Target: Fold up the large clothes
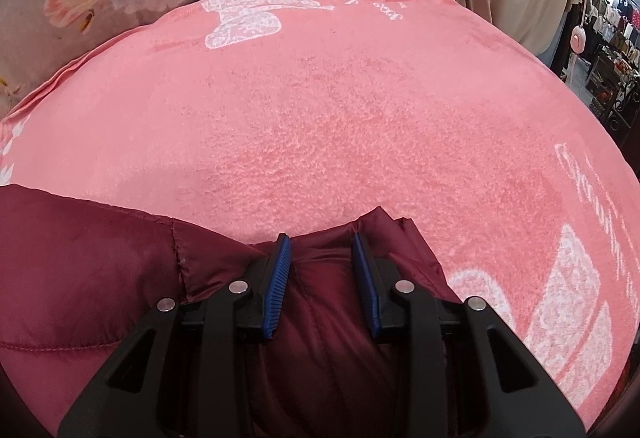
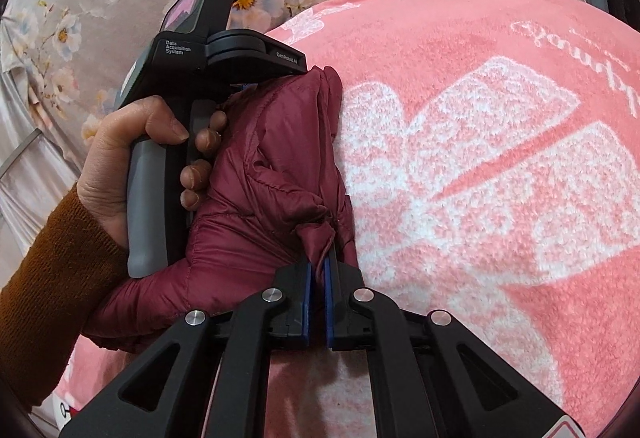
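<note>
Two hand-held grippers are holding a dark red puffy jacket (image 1: 100,278) lying on a pink blanket (image 1: 340,117). The right hand-held gripper (image 2: 318,266) is pinching a fold tight. At ten o'clock, the left hand-held gripper (image 1: 322,242) is squeezing thick padding.

Left gripper (image 1: 322,250), jaws clamping a bulge of maroon quilted jacket (image 1: 92,270), pink fleece blanket (image 1: 340,109) beneath

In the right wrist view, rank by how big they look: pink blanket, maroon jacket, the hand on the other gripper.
1. pink blanket, filling most of the frame.
2. maroon jacket, bunched at left of centre.
3. hand, smallest.
Fisheye nearness swells everything close, so this is apparent size only.
</note>
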A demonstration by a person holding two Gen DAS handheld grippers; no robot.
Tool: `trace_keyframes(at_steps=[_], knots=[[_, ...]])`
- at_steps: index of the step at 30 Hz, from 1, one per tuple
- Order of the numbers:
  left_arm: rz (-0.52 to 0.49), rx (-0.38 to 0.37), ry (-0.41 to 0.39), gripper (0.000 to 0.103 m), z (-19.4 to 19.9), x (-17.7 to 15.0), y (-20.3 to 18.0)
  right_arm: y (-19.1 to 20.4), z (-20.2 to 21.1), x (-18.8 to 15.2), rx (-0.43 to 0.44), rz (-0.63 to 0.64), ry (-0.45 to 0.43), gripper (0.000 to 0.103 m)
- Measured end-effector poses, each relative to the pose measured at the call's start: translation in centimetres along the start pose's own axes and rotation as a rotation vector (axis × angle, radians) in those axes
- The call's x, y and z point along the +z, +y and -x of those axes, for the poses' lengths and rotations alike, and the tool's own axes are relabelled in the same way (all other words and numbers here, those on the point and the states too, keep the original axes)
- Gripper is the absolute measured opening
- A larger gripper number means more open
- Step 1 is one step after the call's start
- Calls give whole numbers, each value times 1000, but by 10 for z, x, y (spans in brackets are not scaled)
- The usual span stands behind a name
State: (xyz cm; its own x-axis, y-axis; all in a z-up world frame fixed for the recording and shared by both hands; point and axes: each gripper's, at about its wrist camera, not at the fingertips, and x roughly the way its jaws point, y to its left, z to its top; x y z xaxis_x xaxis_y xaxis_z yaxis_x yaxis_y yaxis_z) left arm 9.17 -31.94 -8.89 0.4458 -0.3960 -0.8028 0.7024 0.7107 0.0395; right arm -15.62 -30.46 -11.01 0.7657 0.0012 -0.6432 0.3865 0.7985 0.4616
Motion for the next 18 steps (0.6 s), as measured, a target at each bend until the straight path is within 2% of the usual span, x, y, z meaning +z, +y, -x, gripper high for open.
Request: trace_keyframes(at_steps=[14, 18], knots=[[-9, 19, -45, 31, -1, -4, -1, 2, 1, -6, 15, -9, -10, 1], [13, 2, -50, 32, 12, -4, 2, 2, 3, -2, 22, -7, 7, 2]])
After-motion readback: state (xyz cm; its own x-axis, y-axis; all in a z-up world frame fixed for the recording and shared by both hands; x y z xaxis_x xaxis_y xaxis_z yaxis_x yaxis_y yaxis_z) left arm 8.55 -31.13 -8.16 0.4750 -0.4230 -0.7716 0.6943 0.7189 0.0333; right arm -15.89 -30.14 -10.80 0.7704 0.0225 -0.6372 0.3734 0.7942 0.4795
